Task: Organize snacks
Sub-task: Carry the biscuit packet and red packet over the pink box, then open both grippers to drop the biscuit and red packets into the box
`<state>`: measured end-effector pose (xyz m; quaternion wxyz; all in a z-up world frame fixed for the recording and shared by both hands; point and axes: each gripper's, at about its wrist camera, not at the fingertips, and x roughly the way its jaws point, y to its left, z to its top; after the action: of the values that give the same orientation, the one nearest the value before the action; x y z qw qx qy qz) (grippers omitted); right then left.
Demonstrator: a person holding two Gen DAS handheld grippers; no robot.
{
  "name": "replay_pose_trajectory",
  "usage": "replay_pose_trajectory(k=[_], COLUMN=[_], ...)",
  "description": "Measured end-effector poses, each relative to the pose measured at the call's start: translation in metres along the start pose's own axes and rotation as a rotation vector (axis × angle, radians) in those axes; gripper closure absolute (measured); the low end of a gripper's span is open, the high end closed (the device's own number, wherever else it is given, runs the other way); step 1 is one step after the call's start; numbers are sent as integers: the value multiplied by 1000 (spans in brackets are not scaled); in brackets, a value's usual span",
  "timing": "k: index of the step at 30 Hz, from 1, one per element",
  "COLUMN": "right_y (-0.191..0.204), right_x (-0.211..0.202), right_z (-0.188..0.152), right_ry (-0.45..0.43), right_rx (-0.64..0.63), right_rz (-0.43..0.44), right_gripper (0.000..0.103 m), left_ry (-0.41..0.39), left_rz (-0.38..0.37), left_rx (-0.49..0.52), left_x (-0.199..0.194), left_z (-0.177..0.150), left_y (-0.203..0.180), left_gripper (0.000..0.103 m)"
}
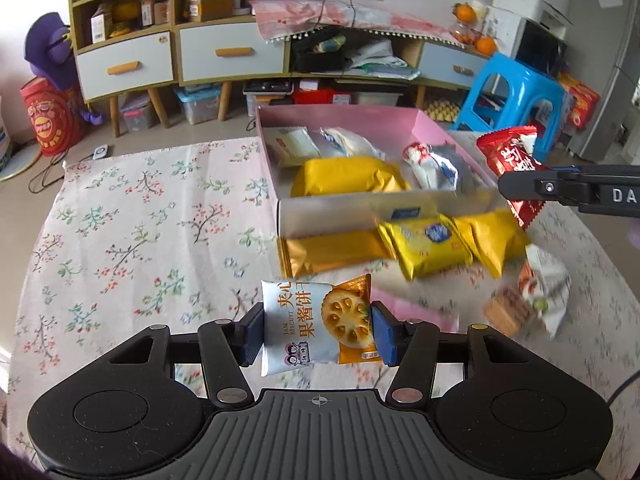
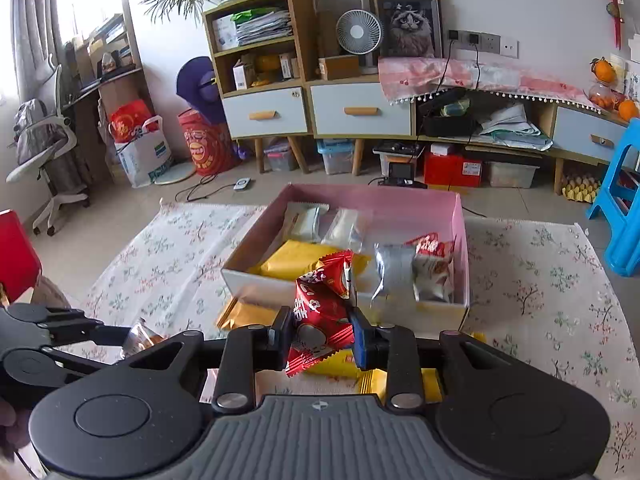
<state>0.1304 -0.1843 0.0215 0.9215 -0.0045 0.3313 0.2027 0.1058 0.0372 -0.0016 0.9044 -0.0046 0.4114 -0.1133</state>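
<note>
Left wrist view: gripping the jam biscuit packet [image 1: 318, 322] across its width with the left gripper [image 1: 318, 330], pads pressing on both edges, packet lifted clear of the floral cloth [image 1: 140, 220]. Sitting farther off and to the right, the pink box [image 1: 436, 126], already holding 2 pale packets at the far end, a yellow packet [image 1: 348, 176] in the middle and a red-and-white one to its right. Lying just outside the near wall of the box, 3 yellow and gold packets [image 1: 430, 242] in a row; nearer and to the right, a crumpled white wrapper [image 1: 548, 284]. Showing at the right edge, the right gripper [image 1: 520, 186] clamped on the red packet [image 1: 510, 152].

Right wrist view: pinching the red packet [image 2: 322, 308] tight in the right gripper [image 2: 322, 334], held up in front of the near wall of the pink box [image 2: 460, 240], not yet over the opening. Peeking in at the near left, the left gripper, its jaws hidden here.

Step in hand, by judgement: carrying 2 packets toward the box, 1 per hand. Next move calling for: bringing each packet forward past the near wall, lowering into free space beside the yellow packet, then letting go; watching that the 2 tools do not meet over the box.
</note>
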Motion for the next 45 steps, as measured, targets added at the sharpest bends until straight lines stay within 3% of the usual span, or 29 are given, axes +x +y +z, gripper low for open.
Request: replay_pose_trajectory(k=[6,12,17,23,34,37,45], right_y=[-13,-35,-50,-59,-55,-57,-57], right_x=[8,24,39,50,68,73,73], right_z=[17,29,31,30,32,32,30], right_ry=[-20,-25,-13,-6,10,12,14], right_rx=[60,197,272,326,300,311,313], right_rz=[9,37,38,51,63,54,23], right_gripper=[84,84,84,84,83,82,68], left_ry=[-27,-120,-160,-178,-188,-192,-161], left_rz=[13,40,20,-5,53,46,36], left_rx=[-11,-28,-100,-88,-35,-26,-35], left_x=[13,25,38,54,78,79,86], left_z=[25,53,58,59,62,63,58], left_y=[-4,5,18,12,4,5,8], left_gripper=[51,51,51,51,50,44,30])
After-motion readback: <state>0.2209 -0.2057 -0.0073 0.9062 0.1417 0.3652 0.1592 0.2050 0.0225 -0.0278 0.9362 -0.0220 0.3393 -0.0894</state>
